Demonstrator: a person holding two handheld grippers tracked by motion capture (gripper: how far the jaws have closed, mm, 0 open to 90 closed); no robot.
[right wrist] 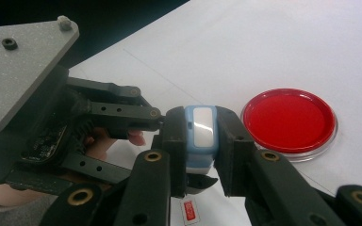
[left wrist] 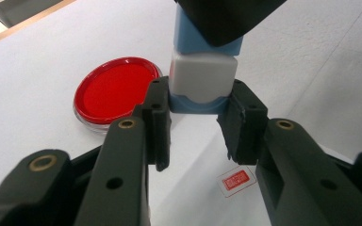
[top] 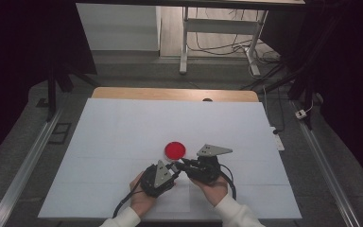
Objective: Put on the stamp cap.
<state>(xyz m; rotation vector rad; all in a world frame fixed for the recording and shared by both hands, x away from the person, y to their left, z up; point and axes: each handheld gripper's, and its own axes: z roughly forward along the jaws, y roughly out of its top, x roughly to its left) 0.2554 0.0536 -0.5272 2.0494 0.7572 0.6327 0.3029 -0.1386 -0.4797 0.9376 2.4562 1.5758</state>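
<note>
A small blue-and-white stamp (left wrist: 202, 77) is held just above the white sheet, gripped from both ends. My left gripper (left wrist: 200, 96) is shut on its white and blue lower part. My right gripper (right wrist: 201, 126) is shut on the stamp (right wrist: 201, 136) from the opposite side, pads on its blue flanks. In the high view both grippers meet at the stamp (top: 176, 166) near the table's front middle. A round red ink pad (top: 175, 150) in a clear dish lies just beyond them. A small red rectangular print (left wrist: 236, 180) marks the sheet under the stamp.
The white sheet (top: 123, 132) covers most of the table, with a wooden edge (top: 123, 92) at the back. Beyond the table stand a white frame (top: 184, 42) and loose cables (top: 260, 56) on the floor. A metal rail (top: 23, 165) runs along the left.
</note>
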